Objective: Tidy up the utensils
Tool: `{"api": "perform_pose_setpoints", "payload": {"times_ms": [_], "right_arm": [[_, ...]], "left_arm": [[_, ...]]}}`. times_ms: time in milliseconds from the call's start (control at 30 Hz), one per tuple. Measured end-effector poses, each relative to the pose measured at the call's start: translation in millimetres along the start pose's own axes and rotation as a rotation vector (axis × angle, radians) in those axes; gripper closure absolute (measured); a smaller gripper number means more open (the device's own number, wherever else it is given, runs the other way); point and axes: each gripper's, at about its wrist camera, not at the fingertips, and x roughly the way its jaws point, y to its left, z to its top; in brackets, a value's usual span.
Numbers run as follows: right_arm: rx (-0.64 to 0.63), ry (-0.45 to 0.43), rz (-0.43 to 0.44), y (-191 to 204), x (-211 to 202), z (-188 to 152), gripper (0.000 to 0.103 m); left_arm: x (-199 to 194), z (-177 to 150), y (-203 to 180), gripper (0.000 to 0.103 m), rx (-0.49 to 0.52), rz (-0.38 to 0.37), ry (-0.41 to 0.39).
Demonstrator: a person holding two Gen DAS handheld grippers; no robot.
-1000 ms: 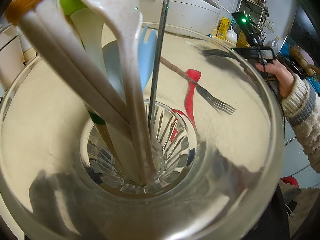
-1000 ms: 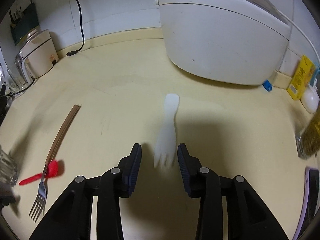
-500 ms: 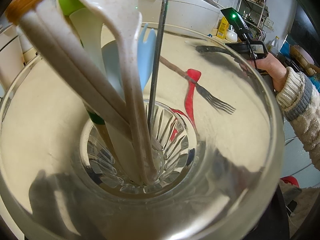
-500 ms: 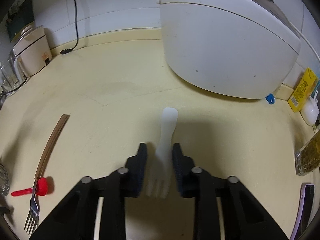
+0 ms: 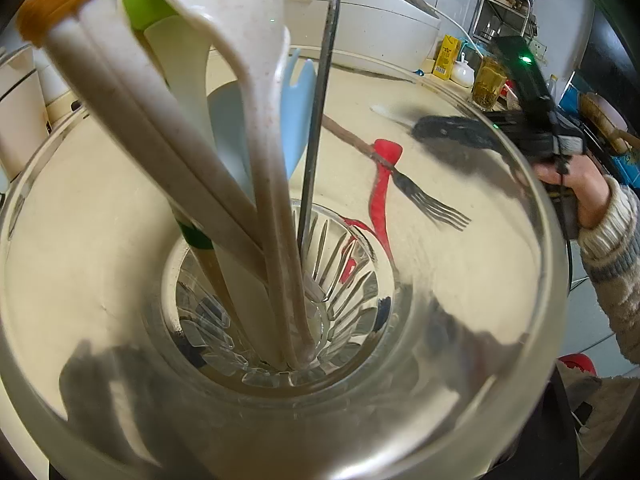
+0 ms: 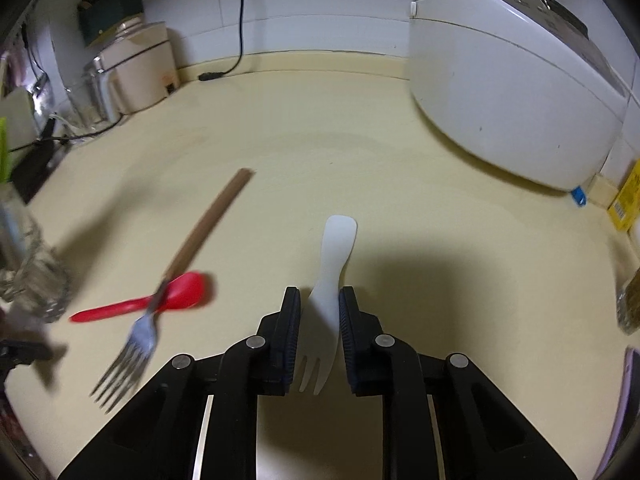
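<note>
1. Between the pads of our right gripper [image 6: 319, 328] sits a white plastic fork [image 6: 326, 292]; the pads pinch its narrow neck, tines toward the camera, handle pointing away over the cream counter [image 6: 360, 140].
2. To its left a metal fork [image 6: 132, 344] with a wooden handle lies across a red spoon [image 6: 160, 300]; both are blurred.
3. We hold a glass jar [image 5: 500, 360] close before the left camera; our left gripper's fingers stay hidden, spread wide around the jar as far as we can judge.
4. Inside the jar stand a speckled white spoon [image 5: 248, 80], a blue fork [image 5: 298, 120] and a metal rod [image 5: 320, 100].
</note>
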Motion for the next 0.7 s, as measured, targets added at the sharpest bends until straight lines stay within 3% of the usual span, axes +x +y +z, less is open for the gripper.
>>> {"api": "perform_pose_setpoints", "payload": {"times_ms": [400, 700], "right_arm": [[0.099, -0.154, 0.125, 15, -54, -31, 0.084], [0.153, -0.115, 0.153, 15, -52, -57, 0.084]], "left_arm": [[-3, -2, 6, 0.005, 0.001, 0.001, 0.0], [-3, -2, 5, 0.005, 0.004, 0.004, 0.001]]}}
